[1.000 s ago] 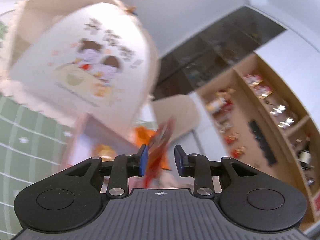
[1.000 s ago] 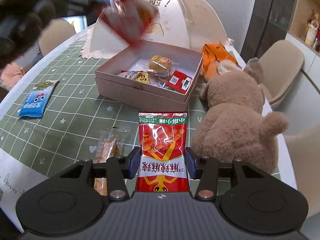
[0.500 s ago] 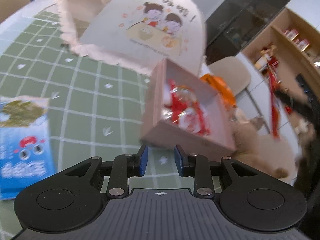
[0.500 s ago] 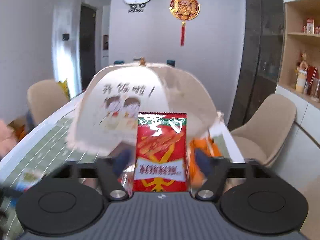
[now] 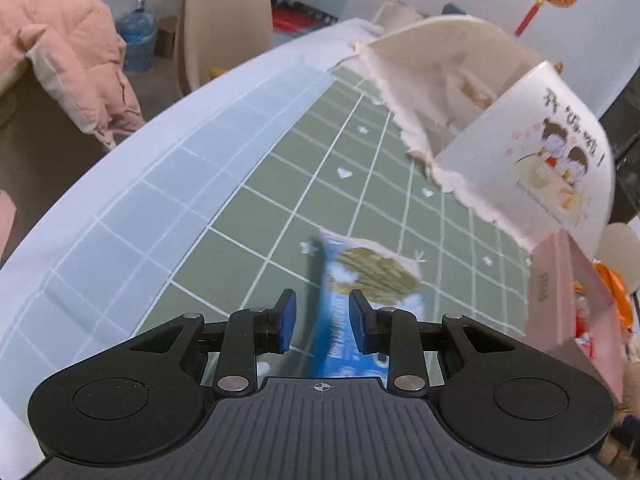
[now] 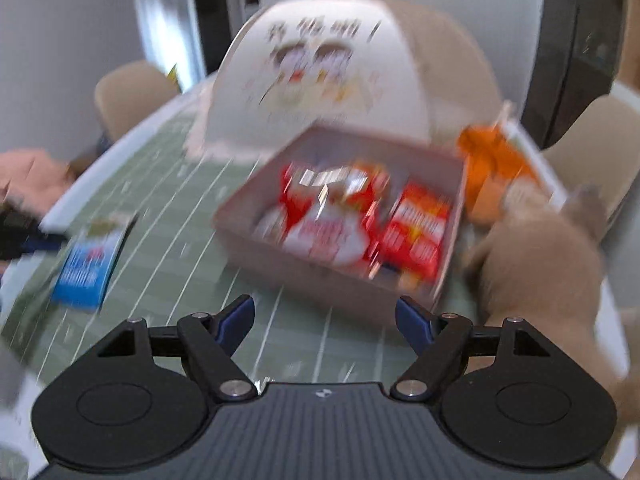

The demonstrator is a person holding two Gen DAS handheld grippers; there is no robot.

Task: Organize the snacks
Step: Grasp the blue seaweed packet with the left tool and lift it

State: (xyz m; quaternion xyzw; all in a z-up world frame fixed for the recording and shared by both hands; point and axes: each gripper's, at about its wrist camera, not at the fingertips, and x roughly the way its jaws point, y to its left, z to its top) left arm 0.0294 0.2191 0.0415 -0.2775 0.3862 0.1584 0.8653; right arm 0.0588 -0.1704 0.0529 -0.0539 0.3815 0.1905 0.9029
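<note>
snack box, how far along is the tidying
Done: several red snack packets already lie in the pink box, and the right hand-held gripper is open and empty. In hand: the left hand-held gripper is open around the blue packet on the table. Left: boxing that packet.

Straight ahead of the right claw (image 6: pixel 324 318) sits the box (image 6: pixel 320 280) with snack packs (image 6: pixel 356 216) in it. Food cover (image 6: pixel 344 64) behind the box, teddy (image 6: pixel 540 264) to its right, another packet (image 6: pixel 86 266) off left on the table (image 6: pixel 168 248).
</note>
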